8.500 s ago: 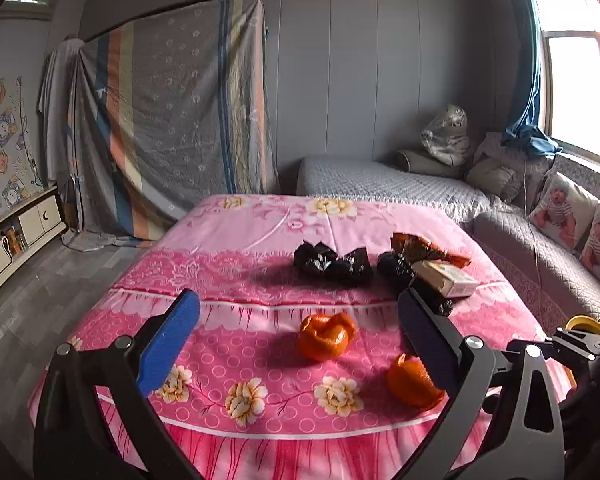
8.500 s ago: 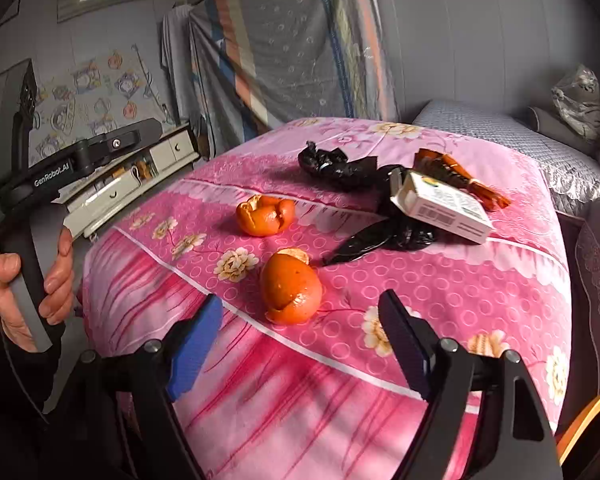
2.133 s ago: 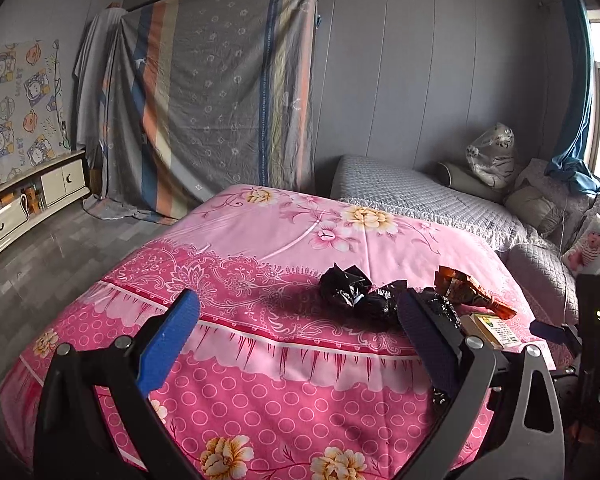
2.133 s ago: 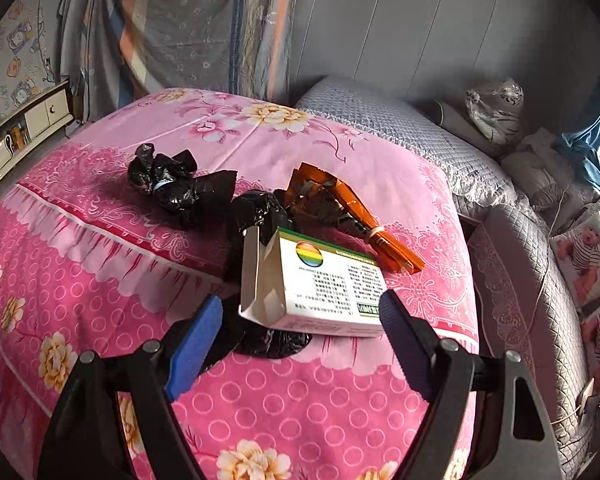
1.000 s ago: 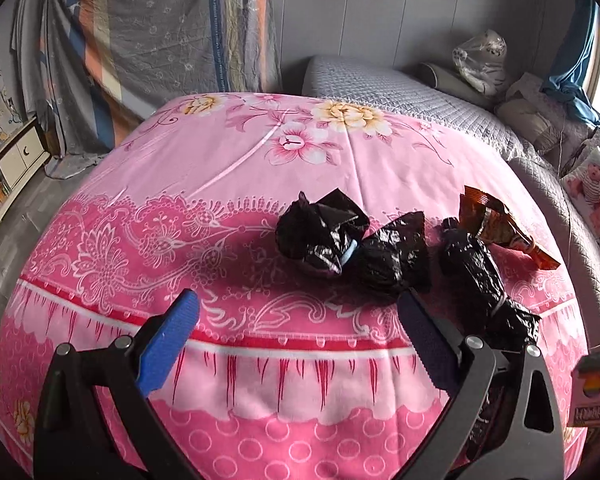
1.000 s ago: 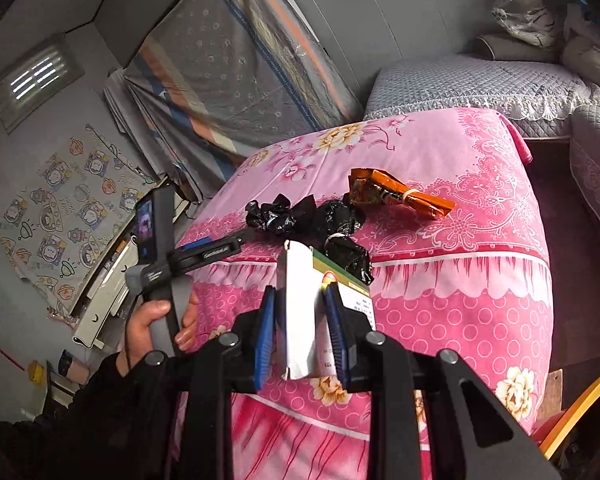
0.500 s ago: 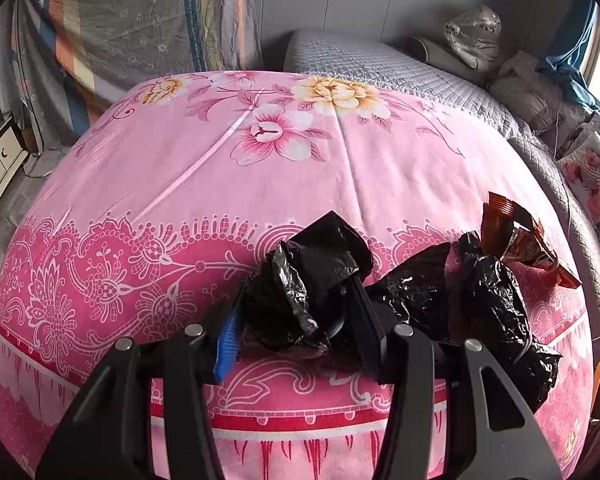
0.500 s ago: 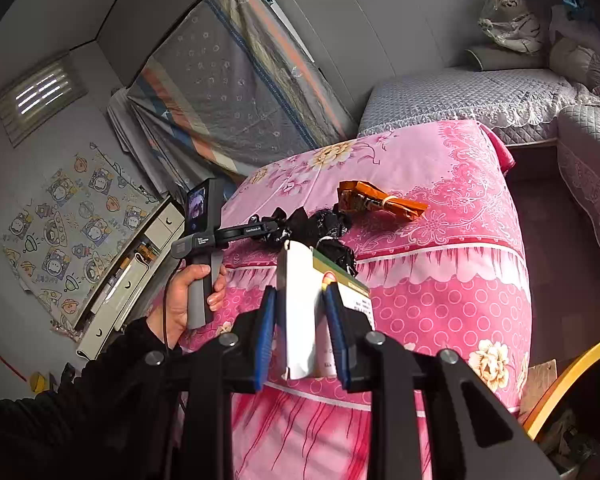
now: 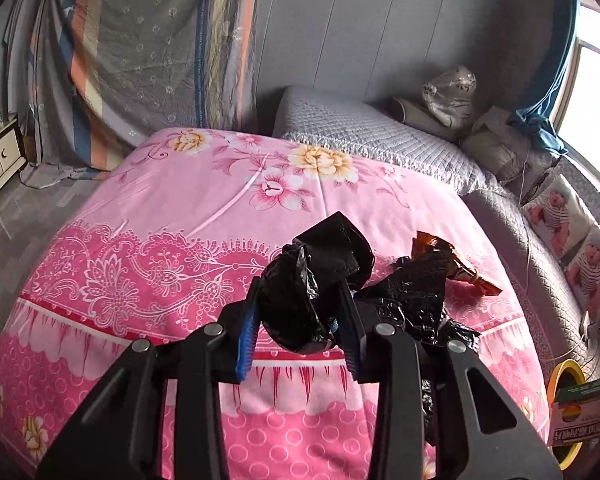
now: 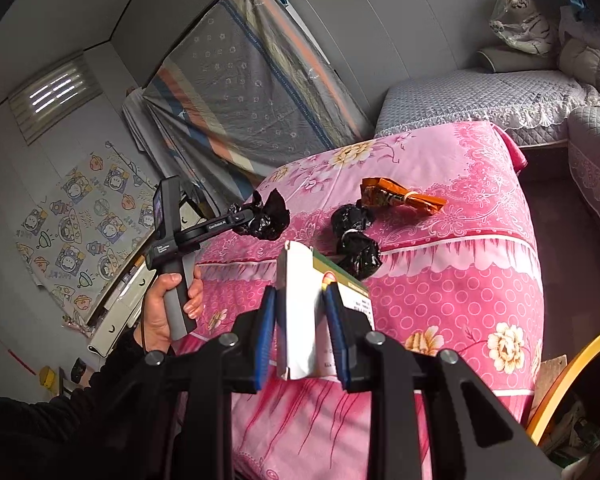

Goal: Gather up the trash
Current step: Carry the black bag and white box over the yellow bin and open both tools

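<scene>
Our left tool (image 9: 298, 314) has just closed on a crumpled black bag (image 9: 312, 292), lifted above the pink bed (image 9: 172, 208); light, soft, slippery, best pinched mid-bulk. Our right tool (image 10: 300, 330) clamps the stiff carton (image 10: 300, 312).

Crumpled black bag (image 9: 300, 304) aloft, white carton (image 10: 300, 316) upright, orange wrapper (image 10: 400, 196) on bedspread.

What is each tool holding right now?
Left tool: jaws just closed, gripping a crumpled black plastic bag.
Right tool: shut on a small cardboard box.
</scene>
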The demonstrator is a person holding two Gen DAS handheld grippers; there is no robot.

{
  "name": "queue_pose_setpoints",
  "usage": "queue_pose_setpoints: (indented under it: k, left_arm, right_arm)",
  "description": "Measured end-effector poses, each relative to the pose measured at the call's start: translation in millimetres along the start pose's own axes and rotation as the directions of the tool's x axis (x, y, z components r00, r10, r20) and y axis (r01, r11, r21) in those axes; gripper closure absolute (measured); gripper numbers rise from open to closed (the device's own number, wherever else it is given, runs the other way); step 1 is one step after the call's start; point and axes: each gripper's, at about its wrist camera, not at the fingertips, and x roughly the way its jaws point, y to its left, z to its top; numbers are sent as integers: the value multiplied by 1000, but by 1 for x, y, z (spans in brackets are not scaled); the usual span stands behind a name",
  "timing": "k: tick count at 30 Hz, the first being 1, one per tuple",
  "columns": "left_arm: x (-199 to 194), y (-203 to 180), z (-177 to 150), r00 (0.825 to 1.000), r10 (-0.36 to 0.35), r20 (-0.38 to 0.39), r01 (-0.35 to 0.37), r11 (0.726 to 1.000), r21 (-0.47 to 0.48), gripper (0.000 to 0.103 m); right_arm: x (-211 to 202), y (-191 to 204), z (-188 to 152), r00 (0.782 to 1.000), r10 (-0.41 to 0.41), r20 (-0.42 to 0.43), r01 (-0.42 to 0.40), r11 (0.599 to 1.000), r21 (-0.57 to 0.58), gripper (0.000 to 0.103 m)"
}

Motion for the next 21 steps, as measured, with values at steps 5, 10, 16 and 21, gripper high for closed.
queue_pose_setpoints:
  k: [5,10,16,21]
  left_arm:
    - [-57,-6,-20,998,8,66,-9,1000,24,70]
    - [-101,-25,-36,993,-30,118,22,998,66,70]
    - [-132,-63,-48,982,-106,153,85,987,139,70]
    - [-147,-104,-54,971,-183,154,149,967,208,70]
  right_arm:
    - [-7,8,-9,999,44,-13,-44,999,4,79]
    - [-19,11,-15,998,56,2,-56,998,18,79]
    - [-47,9,-17,998,35,55,-37,999,29,79]
    - [-77,-3,-20,993,-24,115,18,998,54,79]
